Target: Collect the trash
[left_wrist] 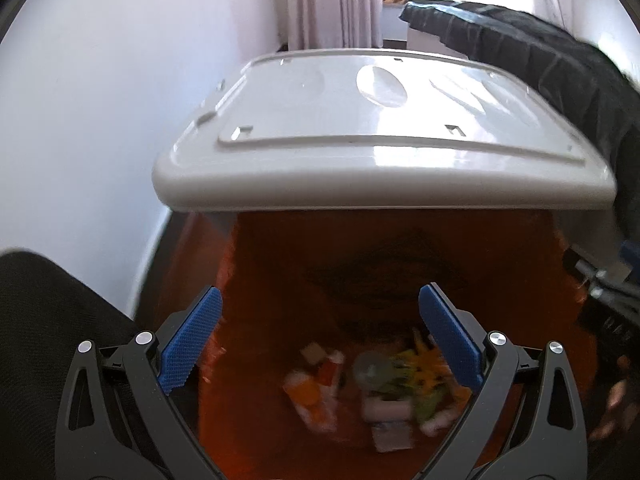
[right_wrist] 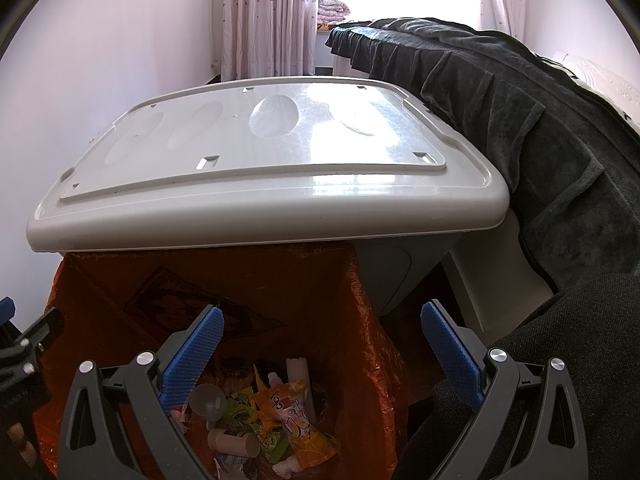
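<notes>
Left wrist view is motion-blurred over the bin contents: the trash (left_wrist: 380, 392) reads only as smeared orange, green and pale shapes; single items cannot be separated there. The raised grey lid (left_wrist: 380, 136) hides the rear of the bin. The right wrist view is sharper: an orange juice pouch (right_wrist: 300, 420), green wrappers, a pale cylinder (right_wrist: 234, 442) and a clear suction cup (right_wrist: 208, 400) lie at the bottom of the orange bag liner (right_wrist: 360, 300). The bag's lower part is cut off by the frame edge.

Left gripper (left_wrist: 320, 344): pointed down into the bag, fingers spread wide, nothing between them. Right gripper (right_wrist: 322, 354): same downward pose over the bag's right side, fingers apart, empty. At the left edge of the right view, probably the left gripper's body. A dark blanket (right_wrist: 540, 140) drapes over furniture beside the lid.
</notes>
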Tool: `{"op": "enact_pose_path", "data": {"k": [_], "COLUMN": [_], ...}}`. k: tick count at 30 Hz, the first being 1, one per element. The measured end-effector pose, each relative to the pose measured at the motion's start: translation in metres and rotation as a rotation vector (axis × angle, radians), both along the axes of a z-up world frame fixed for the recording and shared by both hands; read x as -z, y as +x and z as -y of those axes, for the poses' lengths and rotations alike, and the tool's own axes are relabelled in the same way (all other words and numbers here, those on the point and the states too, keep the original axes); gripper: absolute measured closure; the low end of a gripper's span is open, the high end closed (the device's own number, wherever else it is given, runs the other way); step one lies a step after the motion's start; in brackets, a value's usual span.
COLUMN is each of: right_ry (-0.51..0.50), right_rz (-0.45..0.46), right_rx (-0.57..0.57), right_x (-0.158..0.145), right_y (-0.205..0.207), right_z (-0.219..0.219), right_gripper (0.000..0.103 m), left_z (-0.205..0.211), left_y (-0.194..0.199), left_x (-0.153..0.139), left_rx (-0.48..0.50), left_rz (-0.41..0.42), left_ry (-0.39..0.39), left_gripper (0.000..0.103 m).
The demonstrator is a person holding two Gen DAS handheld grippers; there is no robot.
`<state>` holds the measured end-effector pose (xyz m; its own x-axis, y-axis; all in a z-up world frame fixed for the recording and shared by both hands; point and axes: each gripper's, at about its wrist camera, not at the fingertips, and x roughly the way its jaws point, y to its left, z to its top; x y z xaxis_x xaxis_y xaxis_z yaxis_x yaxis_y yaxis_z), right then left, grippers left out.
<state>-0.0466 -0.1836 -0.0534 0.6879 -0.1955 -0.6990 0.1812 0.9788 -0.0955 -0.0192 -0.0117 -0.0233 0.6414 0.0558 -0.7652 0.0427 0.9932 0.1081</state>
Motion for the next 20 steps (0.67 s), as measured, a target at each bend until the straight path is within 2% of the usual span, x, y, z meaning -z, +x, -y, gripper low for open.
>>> {"op": "enact_pose_path", "data": {"k": [1, 6, 9, 12, 20], "right_ry": [0.001, 0.016, 0.016, 0.015, 0.018], "right_rz": [0.0, 0.003, -0.002, -0.004, -0.006], "right_rx": [0.001, 0.003, 0.001, 0.001, 0.006], "right_x": [0.0, 0.0, 0.0, -0.002, -0.002], "right_y": [0.0, -0.002, -0.002, -0.001, -0.001], "right_z": [0.0, 0.0, -0.002, -0.001, 0.0], "right_gripper": [0.005, 0.005, 0.005, 0.005, 0.005], "left_z": [0.003, -0.004, -0.013, -0.015, -0.022], "left_y": [-0.001, 0.004, 0.006, 0.004, 0.009], "left_x": [0.001, 0.007, 0.009, 0.004, 0.003], "left_rx": [0.003, -0.047, -0.071, -0.072, -0.116], "left_rz": [0.005, -0.028, -0.051, -0.035, -0.03], "left_ry": [0.026, 0.04, 0.004, -0.039, -0.043], "left_gripper": [0.007, 0.007, 0.007, 0.007, 0.007]}}
